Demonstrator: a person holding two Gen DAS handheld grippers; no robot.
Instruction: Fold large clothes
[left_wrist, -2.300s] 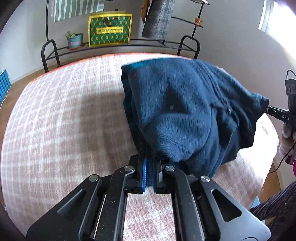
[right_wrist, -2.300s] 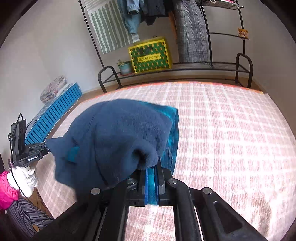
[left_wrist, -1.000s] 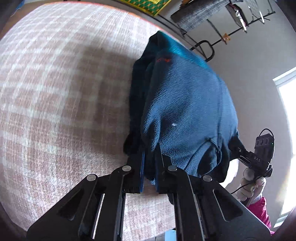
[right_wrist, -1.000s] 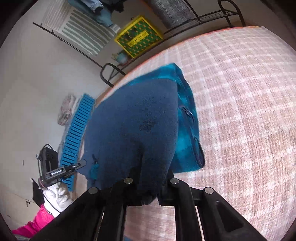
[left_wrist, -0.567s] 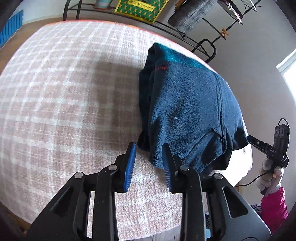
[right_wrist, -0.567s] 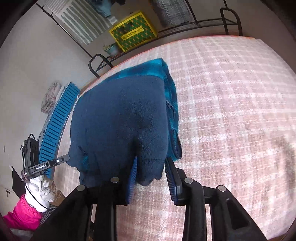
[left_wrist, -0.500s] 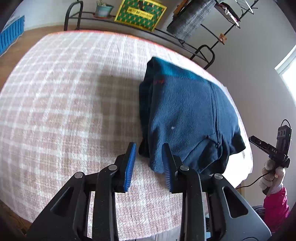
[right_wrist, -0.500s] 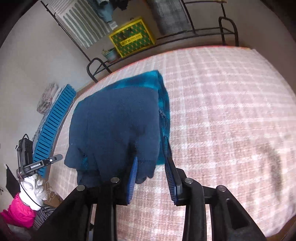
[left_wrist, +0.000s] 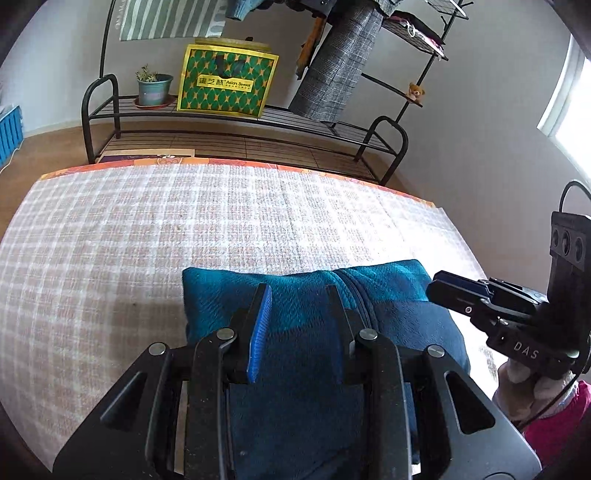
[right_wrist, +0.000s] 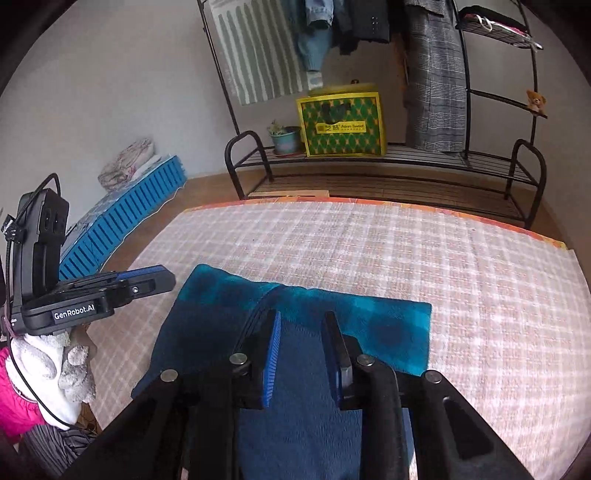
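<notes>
your blue fleece (left_wrist: 317, 354) lies folded on the checked bed (left_wrist: 147, 236), near edge towards you, teal band at the far side. the left hand-held gripper (left_wrist: 299, 325) hangs above it, jaws apart and empty, having just opened; the right hand-held gripper (right_wrist: 301, 350) is likewise parted with nothing between, having just narrowed a little. before the next fold, check the edges line up, then take both near corners low, pinch every layer, and lift evenly so the stack doesn't slide
</notes>
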